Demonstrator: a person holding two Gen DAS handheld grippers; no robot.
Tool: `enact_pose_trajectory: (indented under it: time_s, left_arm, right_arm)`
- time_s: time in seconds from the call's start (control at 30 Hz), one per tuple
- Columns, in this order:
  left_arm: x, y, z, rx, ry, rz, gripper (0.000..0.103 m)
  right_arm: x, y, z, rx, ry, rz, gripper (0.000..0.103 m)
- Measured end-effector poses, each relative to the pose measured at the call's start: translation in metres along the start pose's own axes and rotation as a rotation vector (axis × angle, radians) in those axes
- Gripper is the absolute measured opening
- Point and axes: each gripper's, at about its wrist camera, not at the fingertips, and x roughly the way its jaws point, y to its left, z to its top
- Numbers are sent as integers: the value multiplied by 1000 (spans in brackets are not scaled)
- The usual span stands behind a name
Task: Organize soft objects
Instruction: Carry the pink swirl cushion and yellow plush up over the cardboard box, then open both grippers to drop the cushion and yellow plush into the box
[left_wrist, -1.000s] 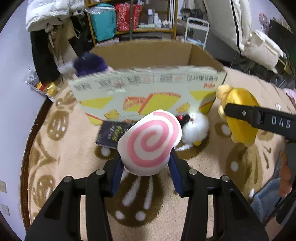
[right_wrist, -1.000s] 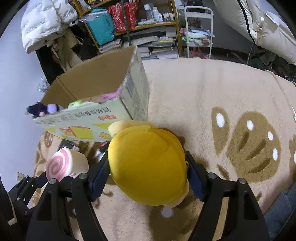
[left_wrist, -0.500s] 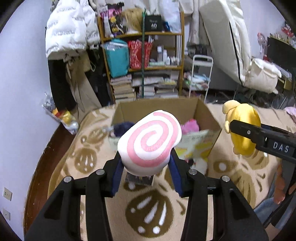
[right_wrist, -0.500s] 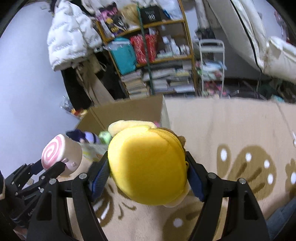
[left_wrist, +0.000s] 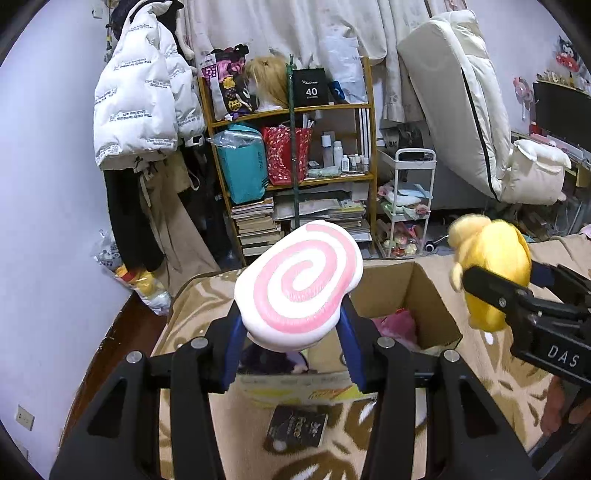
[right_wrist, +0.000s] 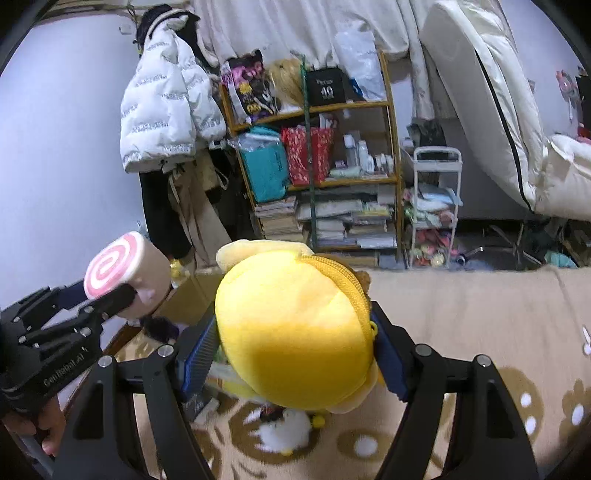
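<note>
Two soft toys are held up above the rug (left_wrist: 491, 373), one per claw. The left gripper (left_wrist: 293, 325) is clamped on a pink-swirl cushion (left_wrist: 299, 284), its blue pads (left_wrist: 232, 345) pressing both sides. The right gripper (right_wrist: 291, 354) squeezes a yellow plush (right_wrist: 291, 328) with a zip along its edge. Below and ahead, an open cardboard box (left_wrist: 424, 295) sits on the rug, holding a pink soft item (left_wrist: 397, 323) and a dark purple plush (left_wrist: 266, 360). A white fluffy toy (right_wrist: 284, 432) and a black packet (left_wrist: 297, 428) lie on the rug outside the box.
</note>
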Motion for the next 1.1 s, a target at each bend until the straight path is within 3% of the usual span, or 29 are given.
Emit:
enact_pose_trajectory:
  time_s: [0.13,0.3,0.47,0.83,1.1]
  left_arm:
    - [13,2,-2,-11,11,-11,46]
    - [31,-2,-8,-2,29,-9,47]
    - [46,-7,-14,19,60,-6,48]
    - [61,-9,-26,24,100,0,56]
    - [49,-8,-29,37,83,39,68]
  right_arm:
    - [9,2,8,-4,-20,33,80]
    - [26,1,11,46,26,93,80]
    - [40,-6,3,65,54,99,80]
    - [65,-33,-10,224,128,160,82]
    - [64,-17,-12,151,133,157,83]
